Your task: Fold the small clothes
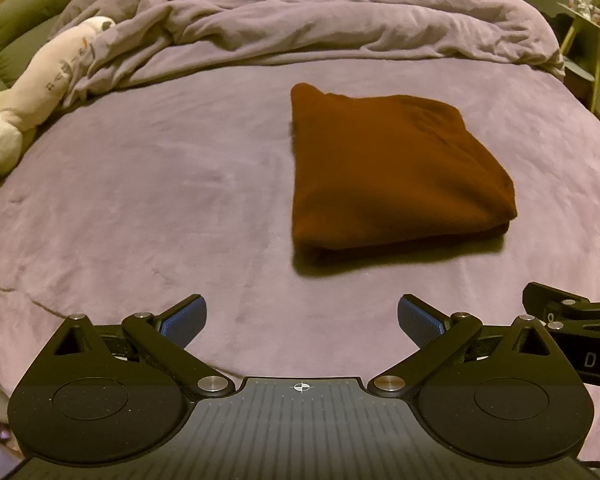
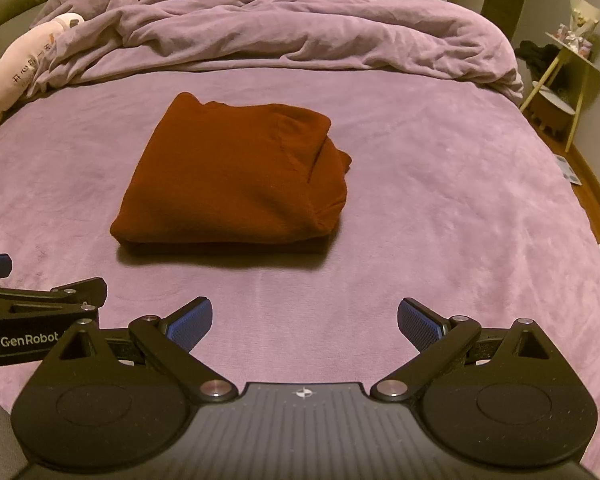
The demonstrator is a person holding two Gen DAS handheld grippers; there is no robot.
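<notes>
A rust-brown garment lies folded in a compact rectangle on the purple bed sheet. It also shows in the right wrist view, left of centre. My left gripper is open and empty, held back from the garment's near edge. My right gripper is open and empty, also short of the garment. Part of the right gripper shows at the right edge of the left wrist view, and part of the left gripper shows at the left edge of the right wrist view.
A rumpled purple duvet is piled across the far half of the bed. A long white plush toy lies along the left edge. A small yellow-legged side table stands right of the bed on wooden floor.
</notes>
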